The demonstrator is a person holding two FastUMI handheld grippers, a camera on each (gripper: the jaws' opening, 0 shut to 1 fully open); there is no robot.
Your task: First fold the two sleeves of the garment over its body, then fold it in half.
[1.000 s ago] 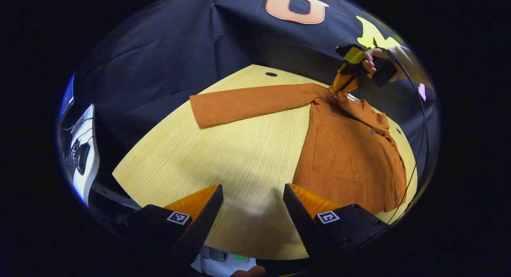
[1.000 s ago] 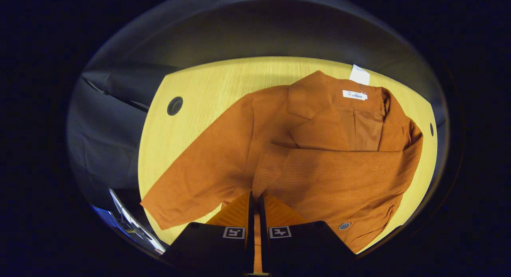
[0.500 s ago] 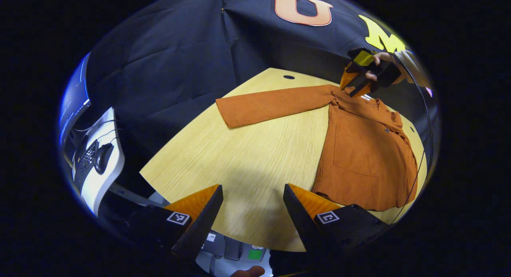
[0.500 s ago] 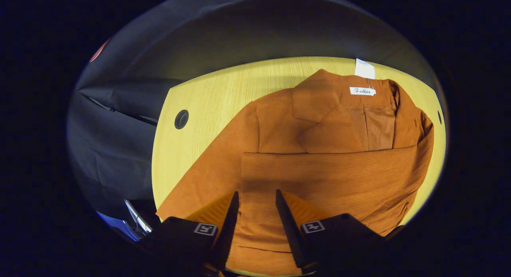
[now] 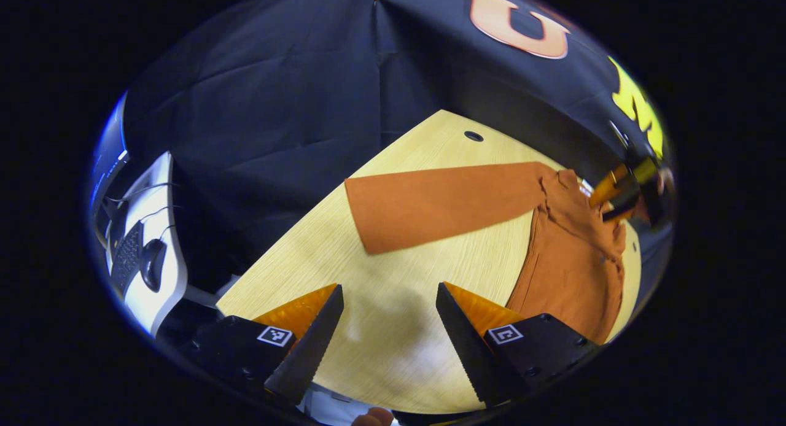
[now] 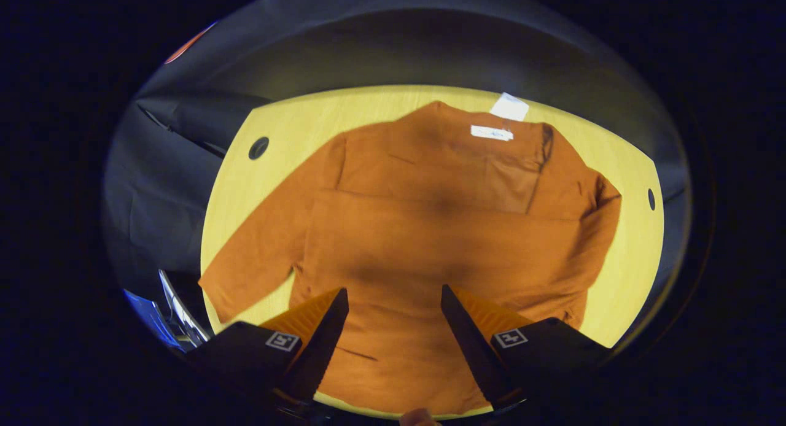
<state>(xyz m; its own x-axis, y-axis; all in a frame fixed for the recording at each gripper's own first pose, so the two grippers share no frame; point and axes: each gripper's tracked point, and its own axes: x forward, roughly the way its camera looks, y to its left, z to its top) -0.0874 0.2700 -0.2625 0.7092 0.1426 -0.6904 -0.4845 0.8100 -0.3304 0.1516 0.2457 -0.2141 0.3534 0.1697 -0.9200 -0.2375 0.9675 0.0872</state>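
Left gripper (image 5: 388, 328): jaws wide apart, empty, above bare table (image 5: 393, 272).
Right gripper (image 6: 393, 328): jaws wide, empty, over garment (image 6: 430, 242).
Far sleeve (image 5: 442, 202): apparently flat, unfolded.

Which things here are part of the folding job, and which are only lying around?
Part of the job:
- orange garment
- outstretched sleeve
- sleeve already folded over the body
- left gripper, open
- right gripper, open

Only lying around:
- keyboard
- mouse
- wooden table
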